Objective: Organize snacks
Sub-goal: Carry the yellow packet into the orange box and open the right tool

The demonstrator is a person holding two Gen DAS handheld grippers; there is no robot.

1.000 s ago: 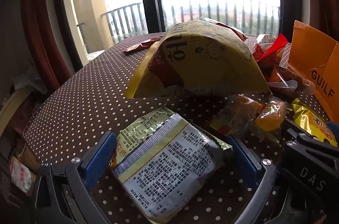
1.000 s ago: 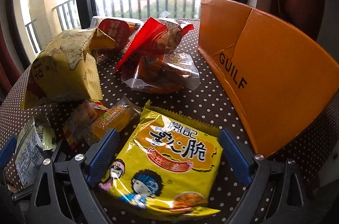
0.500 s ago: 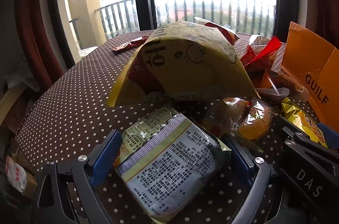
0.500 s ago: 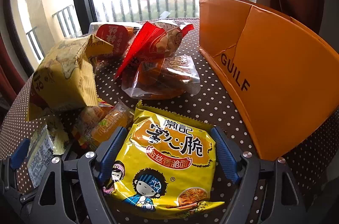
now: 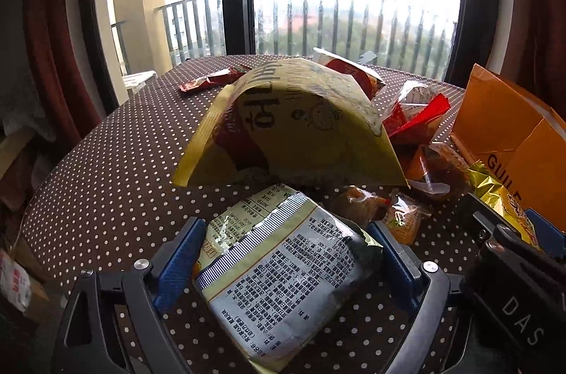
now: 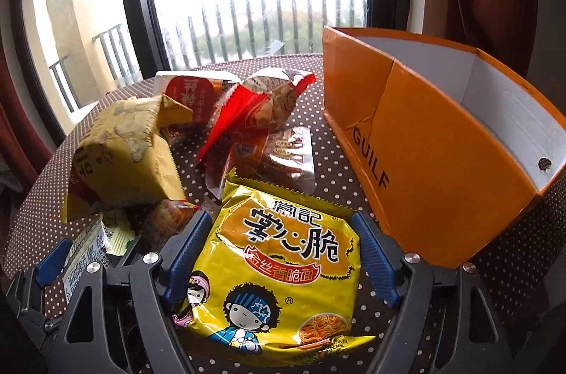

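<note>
In the left wrist view my left gripper (image 5: 283, 229) has its blue pads against both sides of a noodle packet (image 5: 283, 275) that shows its grey printed back. Its jaws are still closing on the packet, which hangs just above the dotted tablecloth (image 5: 106, 179). In the right wrist view my right gripper (image 6: 281, 222) is shut on a yellow noodle packet (image 6: 283, 253) with cartoon children on it, also lifted off the cloth. An open orange box (image 6: 424, 169) marked GUILF stands just right of it, white inside.
A large yellow bag (image 5: 300, 126) arches over the table's middle. Behind it lie red snack packs (image 6: 247, 112) and a clear pack of sausages (image 6: 283, 155). Small orange snacks (image 5: 403, 218) sit between the grippers. A small red packet (image 5: 212, 80) lies far left. A window is behind.
Both grippers closed onto their packets and rose a little off the table with them. The other snacks now sit lower and farther off in both views.
</note>
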